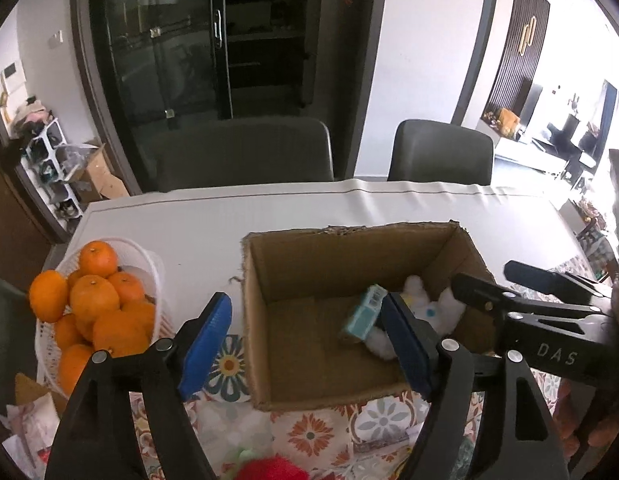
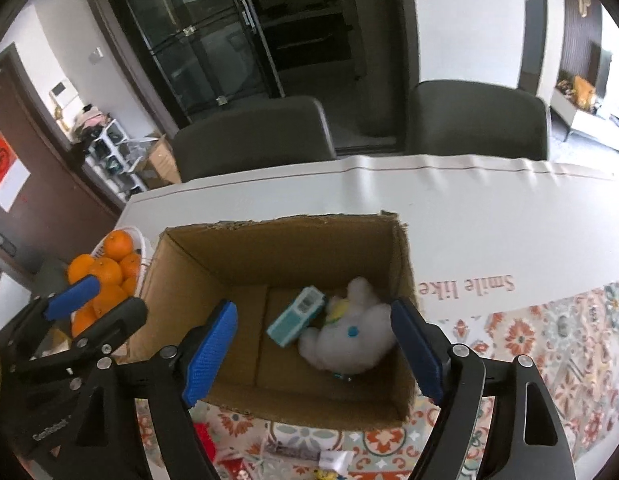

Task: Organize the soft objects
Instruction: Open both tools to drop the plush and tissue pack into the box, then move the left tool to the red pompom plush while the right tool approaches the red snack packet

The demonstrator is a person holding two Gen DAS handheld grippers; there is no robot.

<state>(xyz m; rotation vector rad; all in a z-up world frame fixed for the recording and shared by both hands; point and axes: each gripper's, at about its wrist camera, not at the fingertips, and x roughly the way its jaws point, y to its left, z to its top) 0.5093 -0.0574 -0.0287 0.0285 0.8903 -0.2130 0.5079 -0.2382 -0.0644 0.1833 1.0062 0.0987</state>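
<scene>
Nearest to us, the left gripper (image 1: 305,344) is held above the near rim of the box (image 1: 309,352), tilted down and forward, its blue-padded jaws spread wide and holding nothing; one pad lies outside the box's left wall and the other over its interior. The right gripper (image 2: 313,346) is posed likewise over the same near rim, jaws wide apart and empty, both pads over the opening. In the left wrist view we see the right gripper entering from the right edge, level with the box's right wall; in the right wrist view the left gripper appears at lower left, beside the box.

Below the left gripper, at the frame's lower edge, we see a red plush (image 1: 269,470) on the patterned cloth (image 2: 549,344) that covers the near part of the bench (image 2: 469,216); small packets (image 2: 309,456) lie on the cloth in front of the box.

Inside the box, toward its right wall, the white plush (image 2: 349,340) lies on the floor, and a teal pack (image 2: 296,316) lies just beside it on the left, touching it.

Left of the box, a white basket (image 1: 149,264) holds oranges (image 1: 95,300).

Beyond the bench's far edge stand two dark chairs (image 1: 245,152), and behind them a dark glass cabinet (image 1: 181,40).
</scene>
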